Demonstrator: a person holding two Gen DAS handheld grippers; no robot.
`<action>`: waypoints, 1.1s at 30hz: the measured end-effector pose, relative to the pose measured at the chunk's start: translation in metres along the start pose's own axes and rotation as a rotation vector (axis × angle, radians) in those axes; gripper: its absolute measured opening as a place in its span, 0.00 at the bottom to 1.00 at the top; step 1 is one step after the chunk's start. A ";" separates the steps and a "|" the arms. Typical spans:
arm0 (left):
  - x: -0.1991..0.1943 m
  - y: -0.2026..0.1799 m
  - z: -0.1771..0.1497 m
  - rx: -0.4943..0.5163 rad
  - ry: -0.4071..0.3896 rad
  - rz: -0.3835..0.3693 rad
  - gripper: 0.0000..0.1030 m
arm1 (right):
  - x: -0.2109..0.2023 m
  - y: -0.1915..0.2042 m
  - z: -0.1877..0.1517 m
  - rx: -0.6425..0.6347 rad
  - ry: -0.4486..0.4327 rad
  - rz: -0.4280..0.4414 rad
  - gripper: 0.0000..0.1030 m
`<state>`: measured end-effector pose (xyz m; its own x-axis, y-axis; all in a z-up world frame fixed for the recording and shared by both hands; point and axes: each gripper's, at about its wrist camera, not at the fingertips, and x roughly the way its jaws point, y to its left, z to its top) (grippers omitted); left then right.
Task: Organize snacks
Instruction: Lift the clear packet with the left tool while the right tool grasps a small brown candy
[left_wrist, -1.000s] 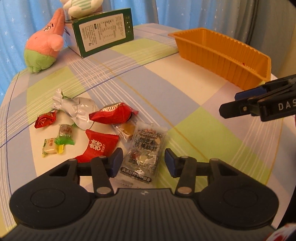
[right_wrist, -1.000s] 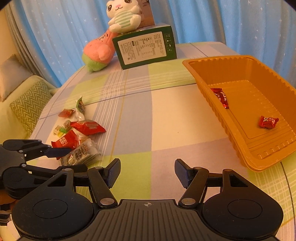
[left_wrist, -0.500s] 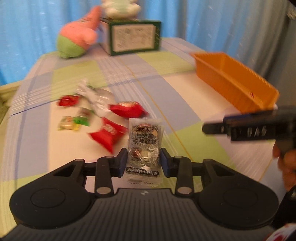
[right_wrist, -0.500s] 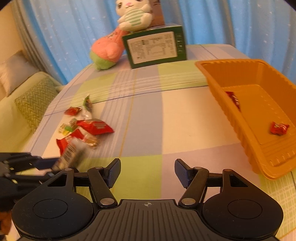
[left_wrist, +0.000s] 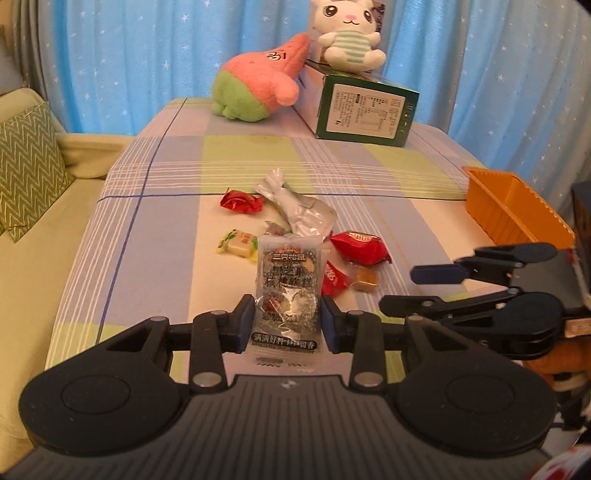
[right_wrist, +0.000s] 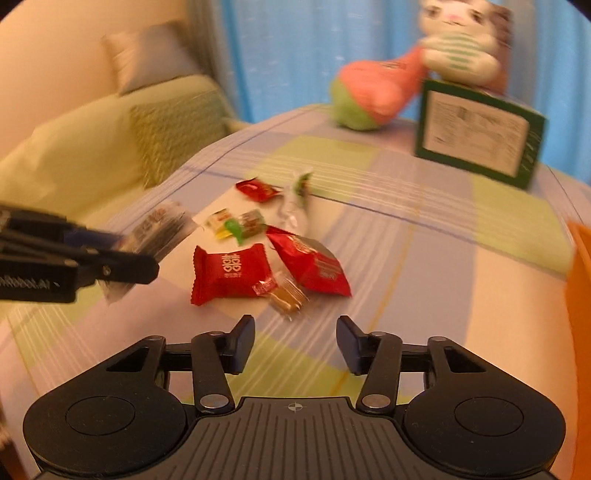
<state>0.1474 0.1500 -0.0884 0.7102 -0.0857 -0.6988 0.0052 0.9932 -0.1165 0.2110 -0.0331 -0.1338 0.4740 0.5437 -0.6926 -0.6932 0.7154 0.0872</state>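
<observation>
My left gripper (left_wrist: 288, 319) is shut on a clear snack packet with dark print (left_wrist: 287, 291), lifted off the table; the same packet (right_wrist: 159, 230) shows blurred at the left of the right wrist view. Several snacks lie on the checked cloth: a red pillow pack (right_wrist: 229, 273), a red-and-silver pack (right_wrist: 314, 266), a small caramel candy (right_wrist: 286, 293), green-yellow candies (right_wrist: 236, 225), a silver wrapper (left_wrist: 299, 206). My right gripper (right_wrist: 295, 339) hovers just short of the caramel candy, jaws closing with nothing between them. The orange basket (left_wrist: 513, 206) stands at the right.
A green box (left_wrist: 365, 110) with a white plush (left_wrist: 349, 33) on it and a pink-green plush (left_wrist: 258, 85) stand at the table's far end. A green sofa with a zigzag cushion (left_wrist: 26, 166) runs along the left edge. Blue curtains hang behind.
The left gripper closed on the dark-print packet and lifted it off the pile. The right gripper swung left from the basket toward the snack pile, and its jaws narrowed.
</observation>
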 end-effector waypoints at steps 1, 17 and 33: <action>0.000 0.001 -0.001 -0.006 -0.001 -0.001 0.33 | 0.005 0.000 0.001 -0.014 0.000 -0.002 0.46; 0.000 -0.003 -0.007 -0.001 0.001 -0.007 0.33 | 0.024 0.007 0.007 -0.059 0.042 0.004 0.23; -0.014 -0.040 -0.012 0.002 0.010 -0.066 0.33 | -0.076 -0.011 -0.032 0.230 -0.005 -0.160 0.23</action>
<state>0.1290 0.1108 -0.0828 0.7015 -0.1515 -0.6964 0.0528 0.9855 -0.1612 0.1657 -0.0965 -0.1051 0.5703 0.4176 -0.7073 -0.4682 0.8728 0.1377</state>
